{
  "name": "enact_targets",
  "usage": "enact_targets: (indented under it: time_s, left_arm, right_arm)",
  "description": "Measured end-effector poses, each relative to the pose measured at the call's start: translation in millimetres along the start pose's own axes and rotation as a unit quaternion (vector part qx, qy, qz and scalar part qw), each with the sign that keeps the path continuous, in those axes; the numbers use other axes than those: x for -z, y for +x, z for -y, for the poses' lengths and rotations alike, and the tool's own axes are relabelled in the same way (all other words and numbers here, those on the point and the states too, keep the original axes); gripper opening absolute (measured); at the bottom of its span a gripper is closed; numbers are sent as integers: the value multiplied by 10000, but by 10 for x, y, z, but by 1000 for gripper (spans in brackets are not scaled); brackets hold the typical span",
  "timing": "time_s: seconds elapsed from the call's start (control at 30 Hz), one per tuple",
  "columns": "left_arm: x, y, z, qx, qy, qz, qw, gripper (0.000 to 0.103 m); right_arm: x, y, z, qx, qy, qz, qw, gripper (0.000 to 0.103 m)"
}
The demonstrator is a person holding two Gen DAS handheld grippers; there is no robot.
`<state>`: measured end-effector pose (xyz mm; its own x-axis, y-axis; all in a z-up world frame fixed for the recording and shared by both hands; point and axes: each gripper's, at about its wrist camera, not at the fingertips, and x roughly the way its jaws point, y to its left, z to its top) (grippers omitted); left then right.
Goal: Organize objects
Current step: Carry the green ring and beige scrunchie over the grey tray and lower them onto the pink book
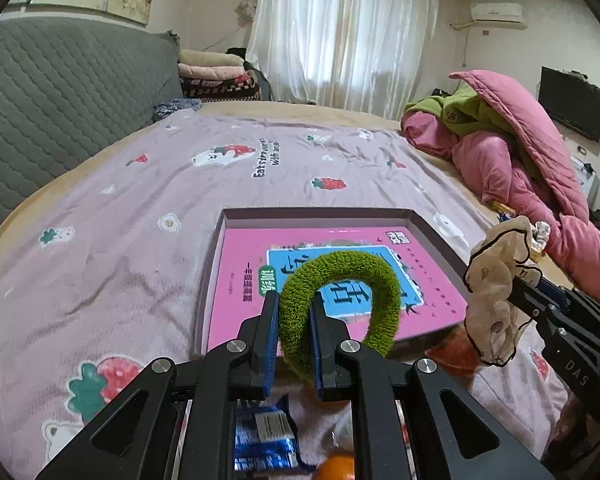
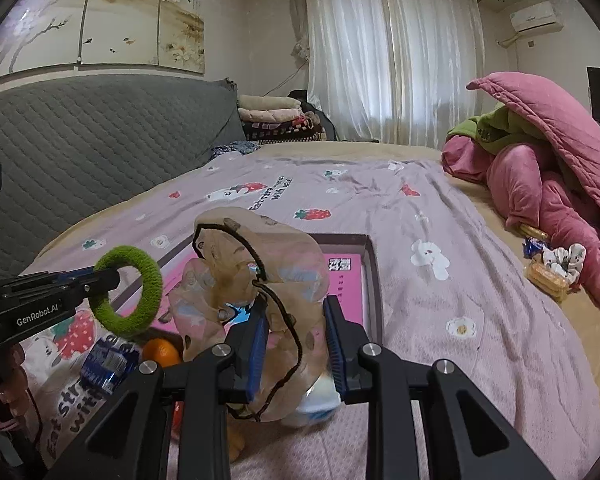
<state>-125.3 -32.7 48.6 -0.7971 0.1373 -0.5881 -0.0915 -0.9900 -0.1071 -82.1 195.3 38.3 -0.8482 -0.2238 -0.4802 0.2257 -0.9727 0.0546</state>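
Green scrunchie (image 1: pixel 340 300) upright in left gripper (image 1: pixel 294 322), hole sideways.

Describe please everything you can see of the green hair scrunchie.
The green scrunchie is a fuzzy, terry-like fabric ring, moss green, whole and unsquashed except where the left gripper pinches one side between its blue pads. It hangs in the air, upright, above the pink book in the shallow box, touching nothing else.
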Motion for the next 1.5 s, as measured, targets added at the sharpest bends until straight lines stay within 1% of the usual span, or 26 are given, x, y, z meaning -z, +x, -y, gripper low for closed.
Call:
enact_targets:
  time_s: [0.33, 0.5, 0.7, 0.93, 1.13, 1.5]
  left_arm:
    - [-125, 199, -71, 23, -12, -1, 10000, 14]
    - [-194, 295, -115, -1, -24, 8, 10000, 14]
    - [-313, 385, -178, -25, -20, 87, 10000, 14]
    - [-445, 520, -211, -45, 8, 147, 9999, 14]
    - [-423, 701, -285, -45, -86, -41, 9999, 14]
    - [-354, 949, -414, -60, -276, -290, 9992, 14]
  right_arm:
    - [-150, 238, 40, 36, -26, -25, 10000, 28]
    - [-227, 327, 17, 48, -118, 36, 9999, 28]
    - [-326, 432, 37, 63, -173, 107, 9998, 28]
    - [-401, 550, 66, 129, -269, 76, 9995, 28]
    - [-377, 740, 108, 159, -310, -107, 9993, 28]
    - [-210, 986, 268, 286, -134, -499, 9983, 28]
